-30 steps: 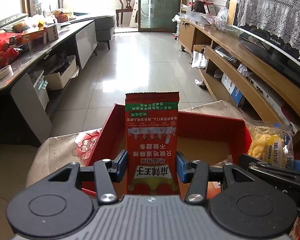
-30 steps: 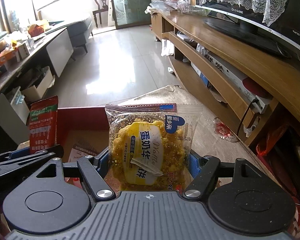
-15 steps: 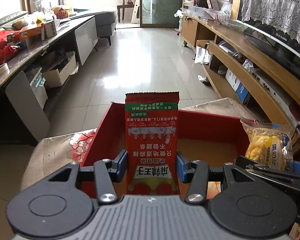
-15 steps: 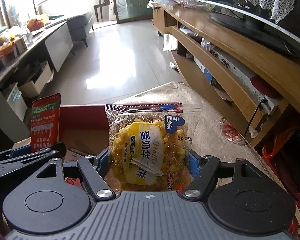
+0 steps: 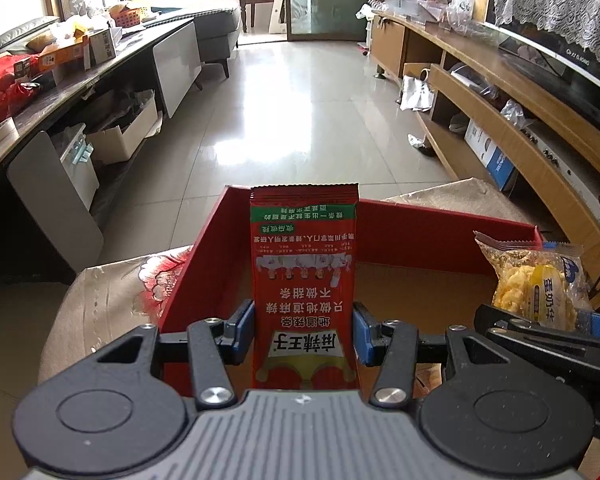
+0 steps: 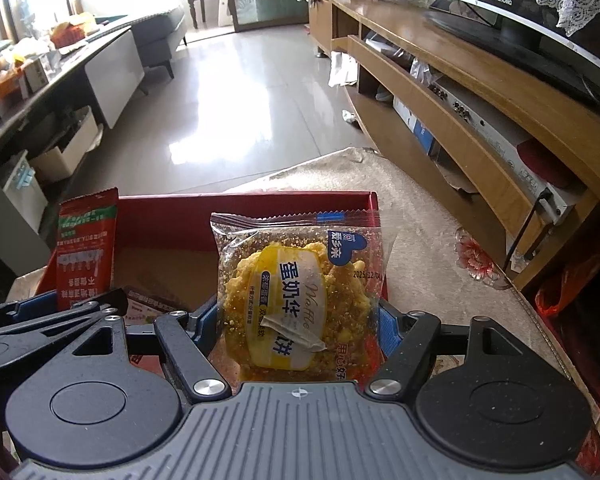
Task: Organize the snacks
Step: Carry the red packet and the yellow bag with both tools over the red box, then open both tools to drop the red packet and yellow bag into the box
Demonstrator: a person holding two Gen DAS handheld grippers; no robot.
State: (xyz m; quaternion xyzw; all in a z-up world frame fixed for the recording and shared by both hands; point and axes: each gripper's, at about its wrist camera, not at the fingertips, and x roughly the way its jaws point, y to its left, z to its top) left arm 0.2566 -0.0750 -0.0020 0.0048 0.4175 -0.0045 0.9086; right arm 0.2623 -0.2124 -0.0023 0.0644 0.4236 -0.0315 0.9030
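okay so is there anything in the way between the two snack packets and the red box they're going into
Nothing visible blocks them. The red packet in the left gripper and the waffle packet in the right gripper both hang over the open red box. Its cardboard floor ahead looks bare; some printed paper lies near the front.

The clear waffle packet (image 6: 300, 296) reads "Waffle", "蛋奶华" and, seemingly, "2025/12/04"; the red packet's (image 5: 304, 280) print is upside down.
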